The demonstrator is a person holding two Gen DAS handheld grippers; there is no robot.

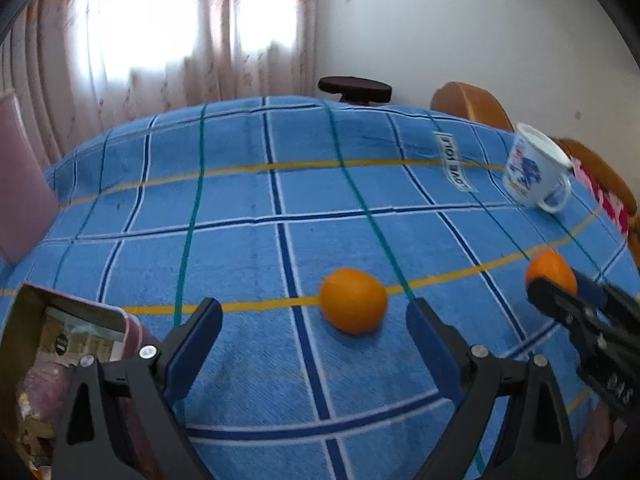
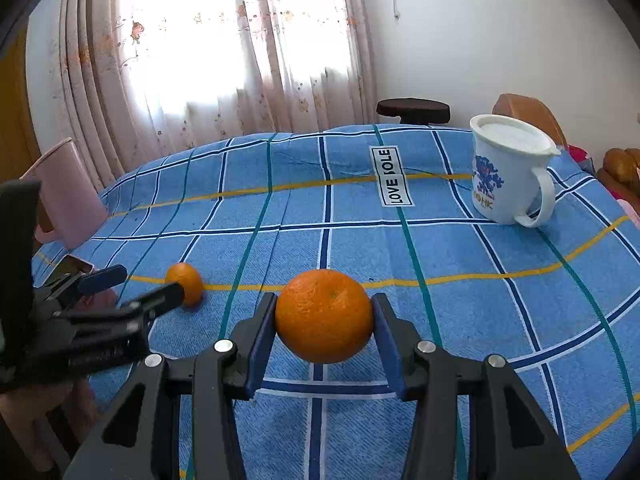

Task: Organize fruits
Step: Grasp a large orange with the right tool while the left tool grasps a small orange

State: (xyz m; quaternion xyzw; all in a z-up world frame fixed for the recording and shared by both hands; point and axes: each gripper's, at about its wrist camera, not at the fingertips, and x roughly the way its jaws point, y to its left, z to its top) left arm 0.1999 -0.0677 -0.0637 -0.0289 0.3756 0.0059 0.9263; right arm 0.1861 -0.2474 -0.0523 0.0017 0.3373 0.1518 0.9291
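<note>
Two oranges are on a blue checked tablecloth [image 2: 460,320]. My right gripper [image 2: 325,302] is shut on the bigger-looking orange [image 2: 324,324], with a blue pad pressed to each side. I cannot tell whether it rests on the cloth. In the left wrist view the same held orange [image 1: 550,266] and right gripper [image 1: 560,285] are at the right edge. The other orange [image 1: 354,300] lies free on the cloth, just beyond and between my left gripper's [image 1: 314,308] wide open fingers. In the right wrist view this orange [image 2: 187,282] is partly hidden behind the left gripper [image 2: 146,282].
A white mug with a blue print [image 2: 508,176] stands at the back right. A pink mug [image 2: 68,196] is at the left edge and an open pink box [image 1: 68,340] with packets sits near left. Behind the table are a dark stool [image 2: 414,109] and wooden chair backs [image 1: 472,104].
</note>
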